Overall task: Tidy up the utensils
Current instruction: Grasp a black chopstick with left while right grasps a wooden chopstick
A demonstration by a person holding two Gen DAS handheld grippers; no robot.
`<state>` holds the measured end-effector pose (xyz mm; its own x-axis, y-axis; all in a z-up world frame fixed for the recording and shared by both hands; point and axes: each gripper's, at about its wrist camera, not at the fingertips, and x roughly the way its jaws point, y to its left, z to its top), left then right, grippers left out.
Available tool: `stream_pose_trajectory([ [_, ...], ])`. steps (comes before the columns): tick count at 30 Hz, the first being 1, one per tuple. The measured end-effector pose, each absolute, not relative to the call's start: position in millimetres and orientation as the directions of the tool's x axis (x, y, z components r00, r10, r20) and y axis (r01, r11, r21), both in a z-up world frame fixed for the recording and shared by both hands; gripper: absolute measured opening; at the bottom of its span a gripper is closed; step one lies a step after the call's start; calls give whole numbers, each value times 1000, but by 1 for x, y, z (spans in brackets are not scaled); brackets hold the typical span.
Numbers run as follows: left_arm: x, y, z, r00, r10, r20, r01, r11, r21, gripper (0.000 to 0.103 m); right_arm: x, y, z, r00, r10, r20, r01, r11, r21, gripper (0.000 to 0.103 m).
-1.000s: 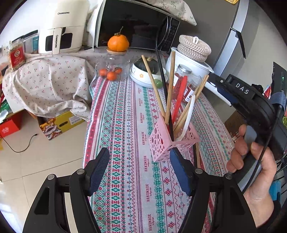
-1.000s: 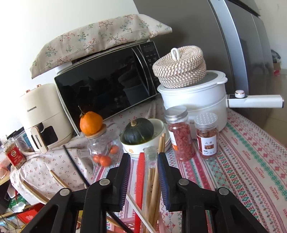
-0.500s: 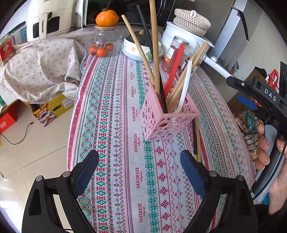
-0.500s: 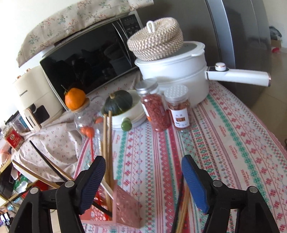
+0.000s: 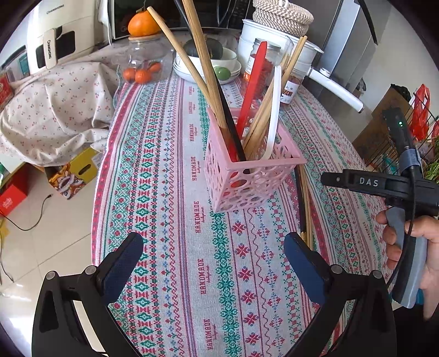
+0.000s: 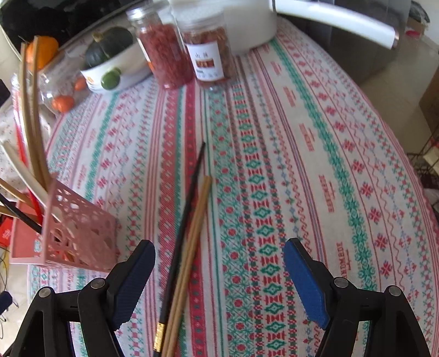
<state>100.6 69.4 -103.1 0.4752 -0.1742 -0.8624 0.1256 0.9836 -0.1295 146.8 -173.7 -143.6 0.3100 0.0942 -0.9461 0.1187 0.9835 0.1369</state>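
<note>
A pink perforated basket stands on the patterned tablecloth with wooden chopsticks, a black chopstick, a red utensil and a white spoon leaning in it. My left gripper hovers in front of the basket, its jaws opening with nothing between them. My right gripper points down at the cloth, jaws opening. A black chopstick and two wooden chopsticks lie on the cloth under the gap near its left finger, untouched. The basket is to their left.
Two jars of red dried goods, a bowl with a dark squash and a white pot with a long handle stand at the back. A glass jar of oranges is at the back left. The table's edge drops to the floor on the left.
Both grippers have opened wide. The right one let go of wooden chopsticks in the basket and tipped down onto the loose chopsticks. The left one has drawn back from the basket.
</note>
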Motion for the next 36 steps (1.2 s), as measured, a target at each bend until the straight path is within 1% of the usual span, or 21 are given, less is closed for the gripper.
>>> stream_pose_trajectory([
  [4,102,69,-103,483,-160,-861,124,986,-114,103,153,-174,-168,239,79,-968,123,986,110,82],
  [13,103,66,-106,477,-163,-863,138,984,-110,103,163,-163,-197,177,23,-984,98,994,41,82],
  [18,100,57,-102,493,-165,-854,166,982,-94,103,165,-159,-200,191,-6,-982,89,996,11,82],
  [20,97,52,-100,502,-159,-850,183,980,-75,103,165,-155,-201,185,-23,-983,70,998,-11,80],
  [21,96,48,-99,508,-155,-847,190,980,-65,103,164,-150,-201,188,-35,-982,55,998,-25,73],
  [22,95,45,-98,514,-156,-844,200,978,-59,103,163,-149,-200,195,-25,-981,42,999,-17,64],
  [23,94,42,-97,516,-161,-841,210,976,-58,103,162,-148,-199,193,-22,-981,35,999,-15,58],
  [25,92,34,-95,516,-173,-839,229,972,-59,103,161,-143,-197,187,-11,-982,23,1000,-7,33],
  [26,91,29,-94,515,-180,-838,240,969,-61,103,159,-144,-196,185,-7,-983,14,1000,-4,28],
  [27,90,24,-94,515,-187,-837,252,966,-61,103,157,-147,-196,183,-1,-983,8,1000,0,20],
  [28,89,17,-93,516,-193,-835,265,962,-59,103,155,-152,-195,179,7,-984,8,1000,9,14],
  [30,87,3,-91,520,-205,-829,292,955,-53,103,152,-165,-193,165,32,-986,25,999,36,8],
  [36,92,-45,-95,501,-242,-831,362,931,-52,103,144,-210,-185,160,47,-986,106,992,64,8],
])
